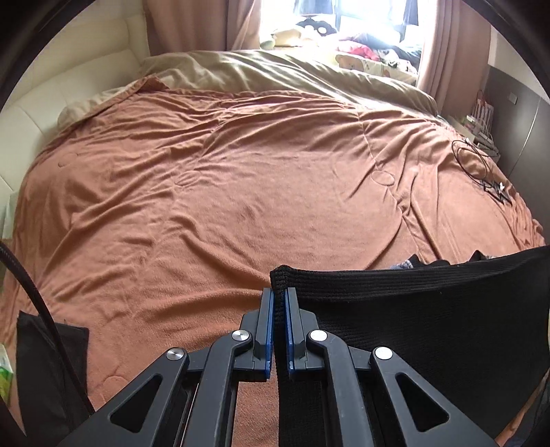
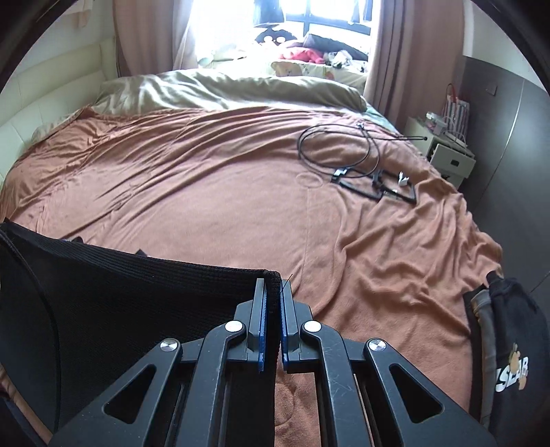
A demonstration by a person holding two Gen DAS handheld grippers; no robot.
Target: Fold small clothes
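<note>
Black knit garment (image 1: 412, 309): corners clamped by closed left tongs (image 1: 279, 299) and right tongs (image 2: 273, 292); edge to be kept taut, carried toward twelve o'clock over bed (image 1: 240, 172).

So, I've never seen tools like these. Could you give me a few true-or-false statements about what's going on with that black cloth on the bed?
1. Both tools are clamped on the black cloth. True: the left tool and the right tool each pinch a corner of it.
2. The blanket is blue. False: it is orange-brown.
3. A coiled cable lies on the blanket. True.
4. The cloth lies flat on the bed. False: its top edge is stretched between the two tools, above the blanket.
5. The curtains are shut over the window. False: they hang at the sides and daylight comes in.
</note>
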